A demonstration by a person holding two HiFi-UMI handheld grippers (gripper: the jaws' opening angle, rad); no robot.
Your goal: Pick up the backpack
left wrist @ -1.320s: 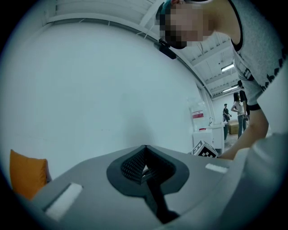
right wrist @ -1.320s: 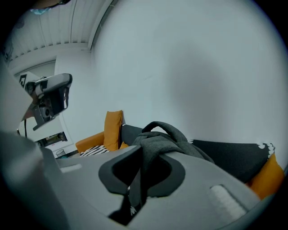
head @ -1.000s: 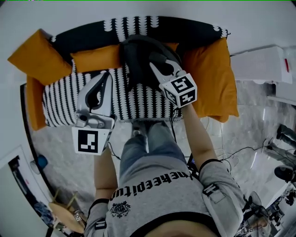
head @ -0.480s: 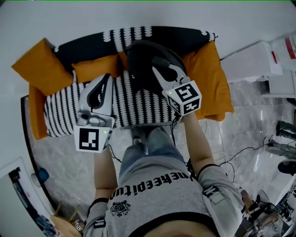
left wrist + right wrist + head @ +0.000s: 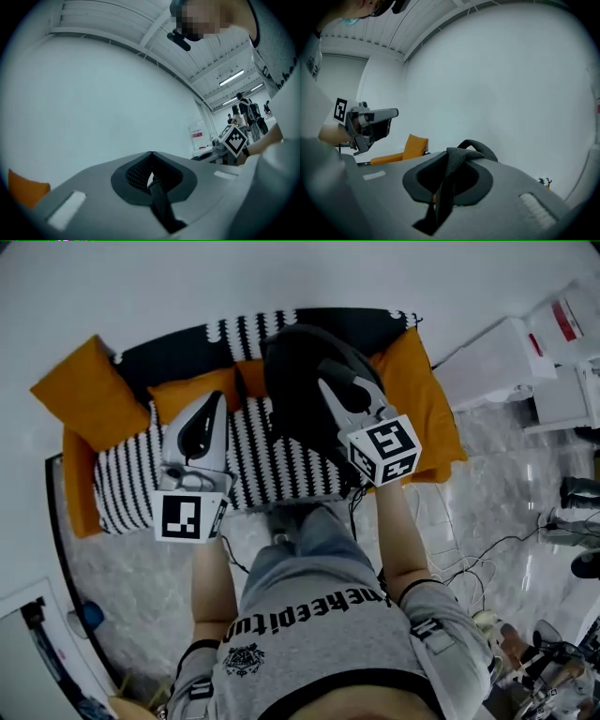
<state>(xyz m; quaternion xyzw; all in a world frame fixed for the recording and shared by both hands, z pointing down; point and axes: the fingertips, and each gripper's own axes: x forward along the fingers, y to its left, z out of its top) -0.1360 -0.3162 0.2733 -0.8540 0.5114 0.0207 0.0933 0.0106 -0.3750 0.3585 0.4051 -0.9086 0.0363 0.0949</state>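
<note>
while a person in a grey t-shirt [image 5: 319,634] stands at the near edge of a sofa [image 5: 281,460] with a black and white striped cover, they hold a gripper out in each hand over the seat. the black backpack [image 5: 295,381] is at the far right part of the sofa, in front of the backrest, hanging from the right gripper [image 5: 328,369]. that gripper's own view shows its jaws narrow and clamped on the backpack's dark strap [image 5: 476,145], which loops up over the jaw tips and runs down through the slot between them. whether the bottom of the backpack touches the seat cannot be told from above.

the left gripper [image 5: 217,399] is well apart from the backpack, to its left, over the middle of the striped seat. its own view shows the jaw tips meeting (nothing from the scene is caught between them), with only a plain pale wall beyond.

orange cushions frame the sofa: one on the far left arm [image 5: 84,390], one along the backrest [image 5: 192,390] just left of the backpack, and a large one at the right end [image 5: 422,399], partly behind the right gripper's marker cube [image 5: 386,451]. white boxes [image 5: 506,362] stand on the floor to the far right, and thin cables [image 5: 469,549] trail over pale marbled floor on the near right.
</note>
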